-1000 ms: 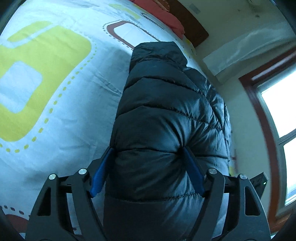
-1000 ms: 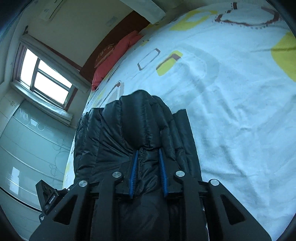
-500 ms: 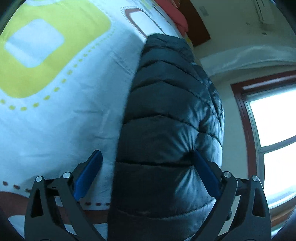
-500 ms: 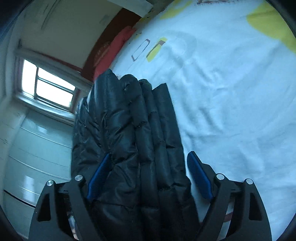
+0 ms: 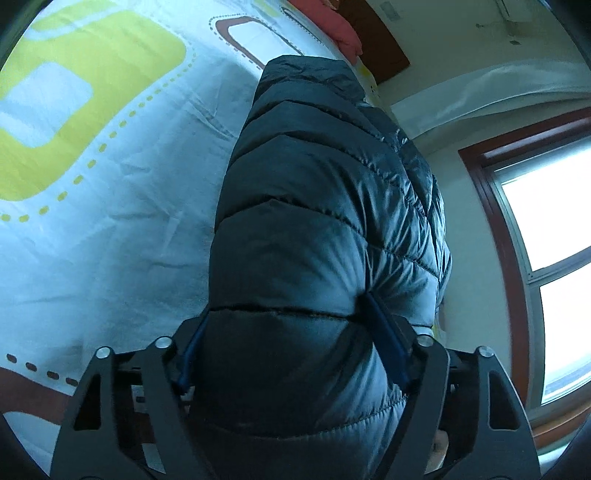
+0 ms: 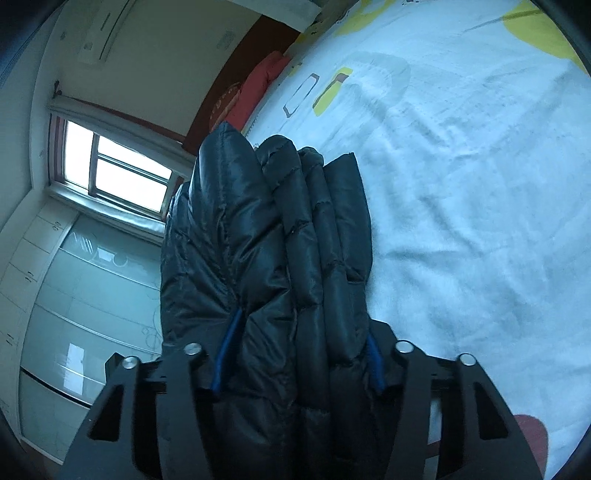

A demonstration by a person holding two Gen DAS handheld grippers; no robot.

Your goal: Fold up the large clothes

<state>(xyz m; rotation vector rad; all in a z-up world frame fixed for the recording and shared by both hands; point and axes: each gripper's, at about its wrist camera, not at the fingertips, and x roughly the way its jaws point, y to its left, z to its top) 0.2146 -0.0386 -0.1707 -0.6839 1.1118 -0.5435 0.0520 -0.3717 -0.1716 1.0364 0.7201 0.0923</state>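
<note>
Squeezing a thick roll of the dark quilted jacket (image 5: pixel 314 229), the left hand-held gripper (image 5: pixel 295 350) has its blue pads (image 5: pixel 388 347) sunk into the padding on both sides, the fabric puckering where the right-hand pad bites in. Ahead of that gripper the jacket runs away in stitched bands, lying on the bed (image 5: pixel 110 240), whose pale sheet printed with yellow and brown shapes spreads out to the gripper's left. Beyond the jacket's far end sits a red pillow (image 5: pixel 332 22), and a window (image 5: pixel 546 236) with a dark red frame stands off to the gripper's right. The right hand-held gripper (image 6: pixel 295 354) likewise pinches the jacket (image 6: pixel 280 240), here seen edge-on as several stacked puffy layers wedged between its pads (image 6: pixel 225 354); the outermost layer on the gripper's right seems to bulge past the pad, though shadow makes that hard to judge. To this gripper's right the bed (image 6: pixel 461 221) stretches away; to its left are a window (image 6: pixel 118 170) and pale glossy wardrobe doors (image 6: pixel 85 314), with a red pillow (image 6: pixel 258 85) far ahead.
</note>
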